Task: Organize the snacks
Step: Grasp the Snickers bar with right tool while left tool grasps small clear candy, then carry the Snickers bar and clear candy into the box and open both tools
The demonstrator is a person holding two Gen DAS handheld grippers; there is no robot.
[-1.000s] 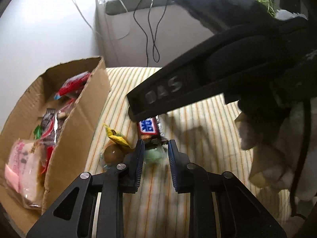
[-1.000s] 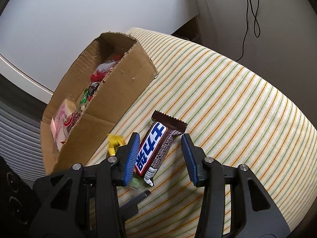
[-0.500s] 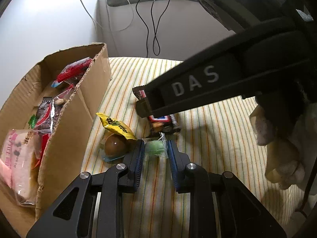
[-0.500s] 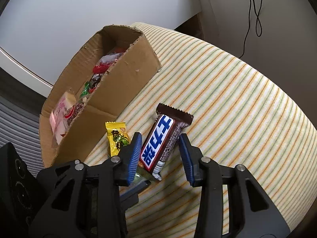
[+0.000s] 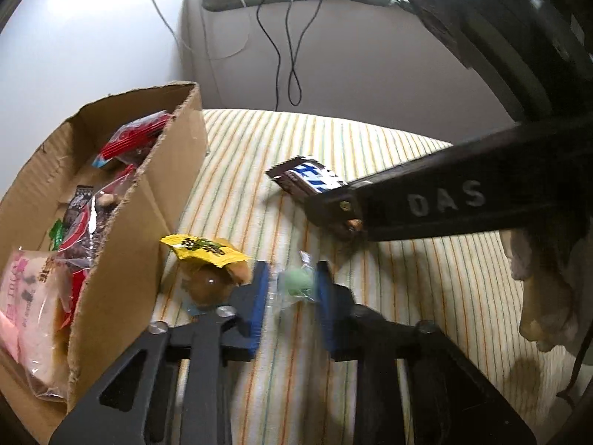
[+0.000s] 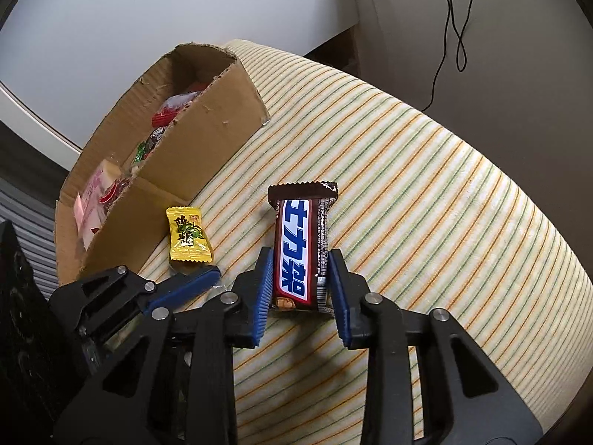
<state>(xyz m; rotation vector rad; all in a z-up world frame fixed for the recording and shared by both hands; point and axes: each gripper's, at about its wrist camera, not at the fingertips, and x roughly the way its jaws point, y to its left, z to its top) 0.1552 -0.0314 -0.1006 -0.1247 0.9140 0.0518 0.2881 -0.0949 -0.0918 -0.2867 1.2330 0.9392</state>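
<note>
Two tools, each gripping one snack: in the left wrist view, our left tool (image 5: 291, 289) pinches a green candy (image 5: 296, 284) whose slick wrapper may slip free above the striped surface (image 5: 426, 278). In the right wrist view, our right tool (image 6: 300, 282) clamps the chocolate bar (image 6: 301, 248) near its tail, so it may pivot before reaching the cardboard box (image 6: 207, 129).

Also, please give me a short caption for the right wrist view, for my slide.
Right claw closed on a brown chocolate bar with blue label, near the open cardboard box of snacks.

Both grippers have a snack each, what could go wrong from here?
1. The left gripper pinches the small green candy by its loose clear wrapper; it may slip out.
2. The right gripper grips only the chocolate bar's near end, so it could pivot or drop before reaching the box.
</note>
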